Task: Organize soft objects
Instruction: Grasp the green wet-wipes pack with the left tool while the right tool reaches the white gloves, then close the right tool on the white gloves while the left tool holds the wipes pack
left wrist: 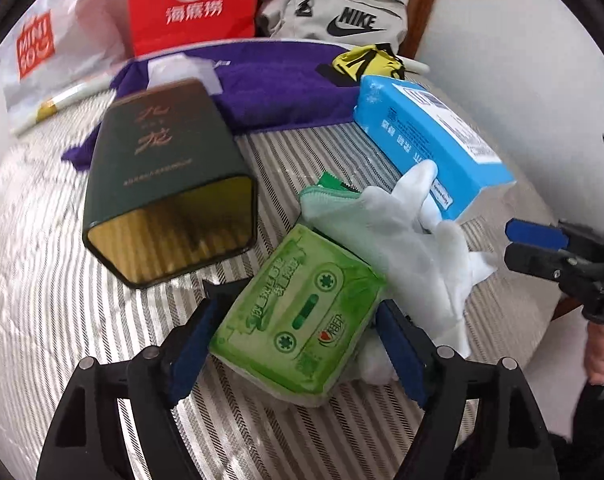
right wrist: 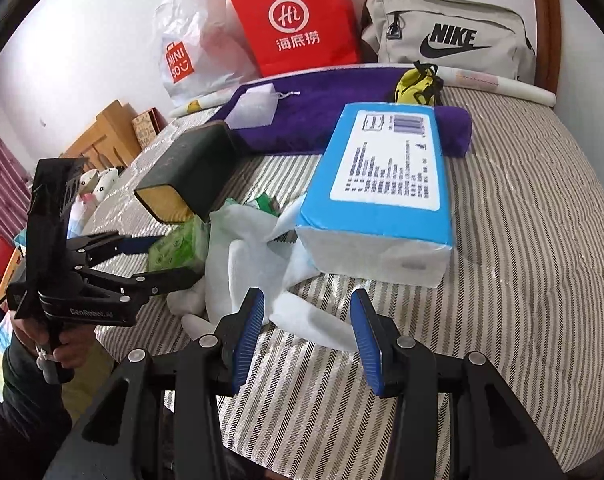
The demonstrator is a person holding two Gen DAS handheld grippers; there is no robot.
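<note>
Left gripper [left wrist: 294, 344] straddles green tissue pack [left wrist: 298, 316]; right view hides this.

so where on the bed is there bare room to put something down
The striped bedspread is bare right of the blue tissue pack, out to the bed edge. Another free strip lies near the camera, in front of the white gloves, and left of the dark green tin. It is crowded in the middle, where tin, green tissue pack, gloves and blue pack bunch together.
</note>
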